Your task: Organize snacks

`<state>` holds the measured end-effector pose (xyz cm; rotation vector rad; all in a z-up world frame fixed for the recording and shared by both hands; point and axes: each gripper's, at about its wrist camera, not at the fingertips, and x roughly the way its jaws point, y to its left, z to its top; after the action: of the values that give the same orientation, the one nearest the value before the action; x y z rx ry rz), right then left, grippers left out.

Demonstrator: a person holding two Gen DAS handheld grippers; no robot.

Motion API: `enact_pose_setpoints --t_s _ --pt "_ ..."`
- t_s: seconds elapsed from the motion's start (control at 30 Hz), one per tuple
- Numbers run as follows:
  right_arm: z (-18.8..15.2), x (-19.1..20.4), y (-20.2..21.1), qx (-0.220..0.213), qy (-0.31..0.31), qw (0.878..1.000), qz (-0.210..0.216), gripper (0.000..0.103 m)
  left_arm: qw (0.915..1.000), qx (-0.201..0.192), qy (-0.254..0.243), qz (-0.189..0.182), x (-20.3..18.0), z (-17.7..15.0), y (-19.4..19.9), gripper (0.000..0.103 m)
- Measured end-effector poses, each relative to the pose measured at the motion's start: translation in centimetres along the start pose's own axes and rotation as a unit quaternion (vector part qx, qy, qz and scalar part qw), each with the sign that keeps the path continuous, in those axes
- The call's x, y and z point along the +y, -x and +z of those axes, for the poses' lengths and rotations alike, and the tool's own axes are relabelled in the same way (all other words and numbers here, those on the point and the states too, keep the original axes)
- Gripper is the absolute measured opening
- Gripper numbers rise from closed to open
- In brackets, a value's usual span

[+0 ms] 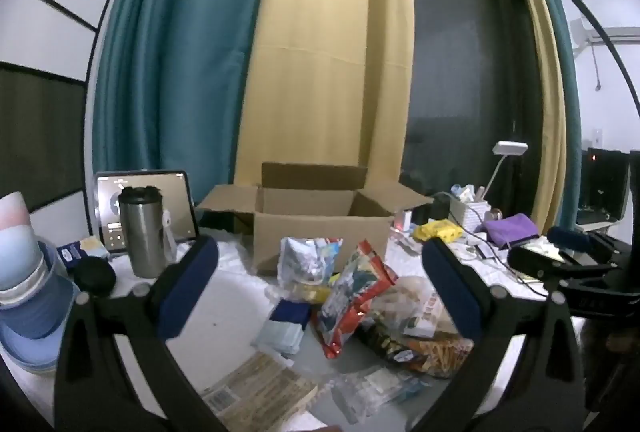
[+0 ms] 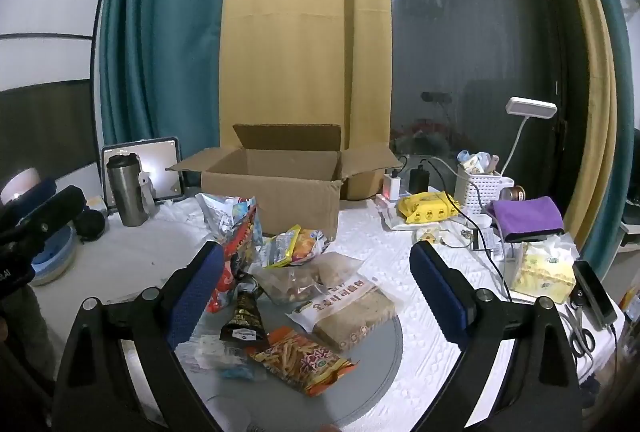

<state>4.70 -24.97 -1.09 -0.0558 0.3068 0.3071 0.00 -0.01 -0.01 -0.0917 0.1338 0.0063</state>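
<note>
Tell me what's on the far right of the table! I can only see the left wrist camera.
Observer: Scissors lie flat near the right edge of the table.
Operator: Is the other hand-held gripper holding a snack?
Observer: No. The right hand-held gripper is open and grips nothing.
Operator: Is any snack hiding behind the red bag?
Observer: Yes, a yellow-green bag sits just in front of the box.
</note>
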Motion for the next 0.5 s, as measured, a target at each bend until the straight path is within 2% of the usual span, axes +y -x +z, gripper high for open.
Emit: enact_pose_setpoints --t_s 0.33,0.5 --pt "-0.2 -0.1 -0.4 0.002 0.001 1.0 0.0 0.096 1.0 0.003 -0.002 -0.005 -0.6 0.4 0.0 0.102" --pt "-0.3 -0.2 -0.8 0.002 0.002 1.0 -0.001 0.096 1.0 -0.002 -0.006 -0.006 -0.7 -0.6 -0.6 0.102"
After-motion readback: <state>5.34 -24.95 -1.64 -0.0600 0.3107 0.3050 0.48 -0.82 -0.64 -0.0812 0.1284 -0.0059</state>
